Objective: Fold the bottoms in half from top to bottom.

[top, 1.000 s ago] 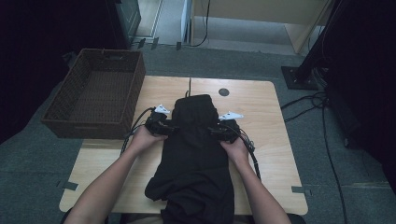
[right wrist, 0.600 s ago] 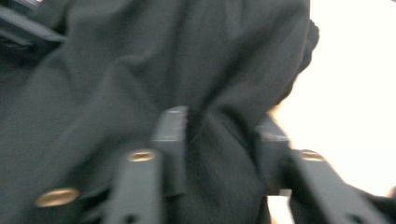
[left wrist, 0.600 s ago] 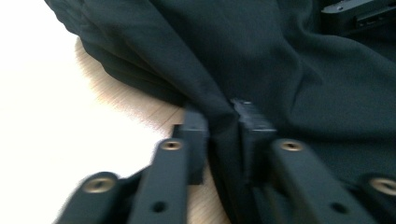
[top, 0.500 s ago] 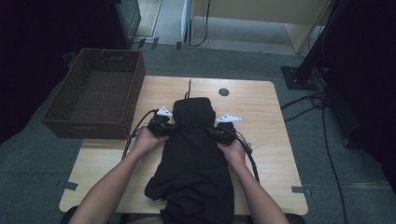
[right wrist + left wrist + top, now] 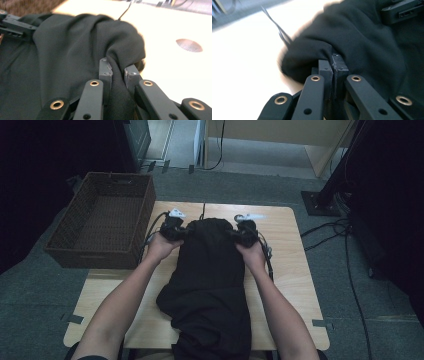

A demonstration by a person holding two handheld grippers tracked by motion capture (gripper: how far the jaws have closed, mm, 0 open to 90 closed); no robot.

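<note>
My left gripper (image 5: 181,232) fingers pinching the black garment (image 5: 212,280), my right gripper (image 5: 238,236) fingers clamping its other corner, cloth draped down the tabletop (image 5: 295,285)

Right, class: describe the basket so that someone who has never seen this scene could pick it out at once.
Start at the wooden table in the middle of the grey floor, where a black garment lies. At the table's far left corner sits the basket. It is the one woven brown thing here: rectangular, open-topped, with nothing in it.

Black garment (image 5: 210,285) runs off the near edge of the high view — its far edge smears into blur in the left gripper view, table (image 5: 290,285) beneath it hidden.
</note>
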